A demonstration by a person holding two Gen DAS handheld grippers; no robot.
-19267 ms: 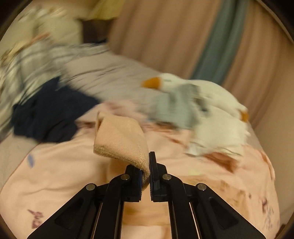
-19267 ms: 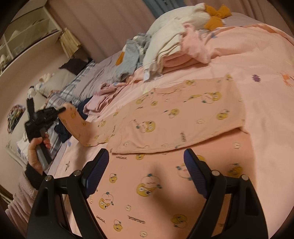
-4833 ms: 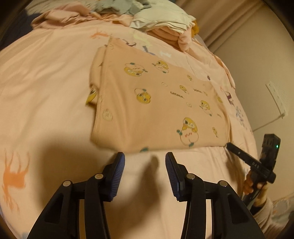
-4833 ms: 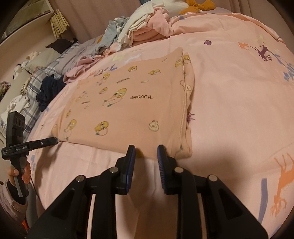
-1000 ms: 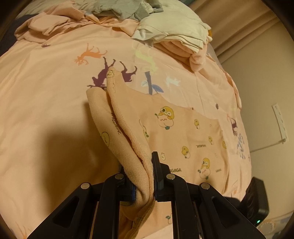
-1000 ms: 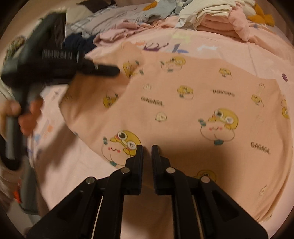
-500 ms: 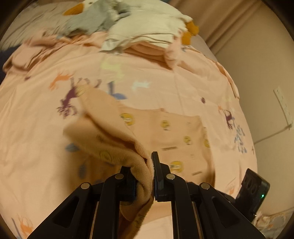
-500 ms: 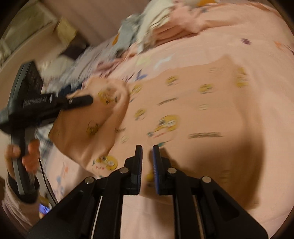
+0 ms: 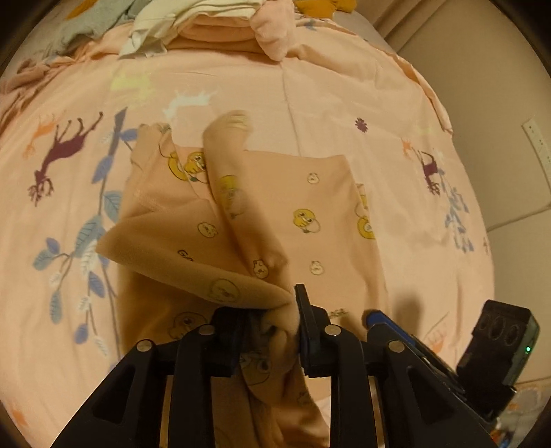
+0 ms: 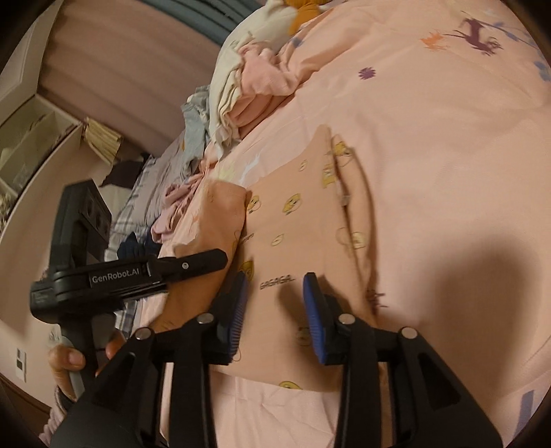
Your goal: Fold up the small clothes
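A peach garment [image 9: 310,206] printed with yellow cartoon faces lies folded on the pink bedspread [image 9: 69,310]. My left gripper [image 9: 272,317] is shut on a bunched edge of the garment and holds that flap lifted over the flat part. In the right wrist view the garment [image 10: 296,234] lies flat ahead, and the left gripper [image 10: 220,256] shows at the left with the lifted flap. My right gripper [image 10: 275,299] is open and empty just above the garment's near part. Its blue tip also shows in the left wrist view [image 9: 373,315].
A pile of unfolded clothes [image 9: 213,24] sits at the far end of the bed; it also shows in the right wrist view [image 10: 248,86]. More clothes and a plaid pillow [image 10: 137,203] lie at the left. A wall [image 9: 499,103] borders the bed at the right.
My right gripper has opened and let go of the garment. My left gripper has carried its edge further over the flat part, folding the garment across.
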